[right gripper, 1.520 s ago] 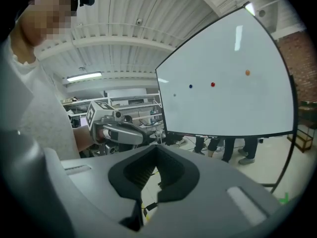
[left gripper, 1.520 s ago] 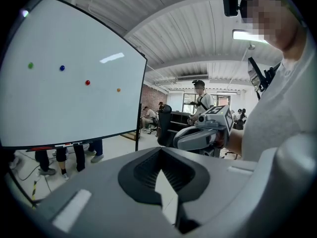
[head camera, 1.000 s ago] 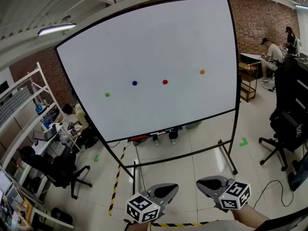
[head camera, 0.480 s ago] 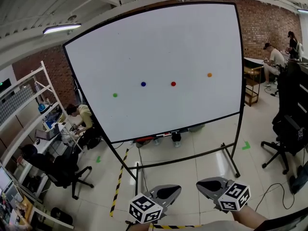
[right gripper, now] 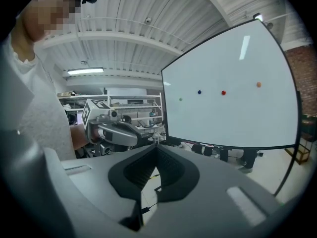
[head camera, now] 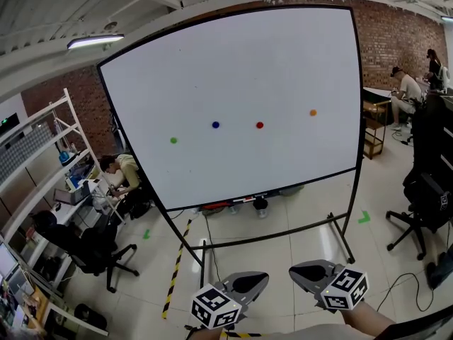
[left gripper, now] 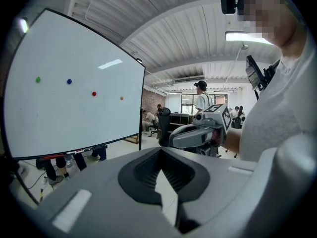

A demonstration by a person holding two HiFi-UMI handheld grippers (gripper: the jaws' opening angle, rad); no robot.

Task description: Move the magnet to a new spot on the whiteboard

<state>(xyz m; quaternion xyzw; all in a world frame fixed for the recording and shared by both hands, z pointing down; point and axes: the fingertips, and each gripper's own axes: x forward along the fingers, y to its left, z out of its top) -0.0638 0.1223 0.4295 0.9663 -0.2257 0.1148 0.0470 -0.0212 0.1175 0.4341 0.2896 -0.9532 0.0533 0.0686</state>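
Note:
A large whiteboard [head camera: 233,83] on a wheeled stand carries a row of small round magnets: green [head camera: 173,140], blue [head camera: 215,125], red [head camera: 260,125] and orange [head camera: 313,112]. Both grippers hang low at the bottom of the head view, well short of the board. My left gripper [head camera: 262,276] and my right gripper [head camera: 296,268] are both shut with nothing between the jaws. In the left gripper view my left gripper [left gripper: 159,151] has its jaw tips together, and the board [left gripper: 74,108] lies to its left. In the right gripper view my right gripper [right gripper: 156,148] is shut, with the board [right gripper: 233,118] to its right.
The board's tray [head camera: 233,200] holds markers, and its stand legs [head camera: 341,234] reach out over the floor. Yellow-black tape [head camera: 173,264] runs beneath. At the left are a shelf [head camera: 42,154], a seated person [head camera: 119,176] and a chair [head camera: 92,250]. A black chair [head camera: 425,197] stands right.
The whiteboard sits a little further right and lower in the head view than before. Both grippers stay shut and keep almost the same low place.

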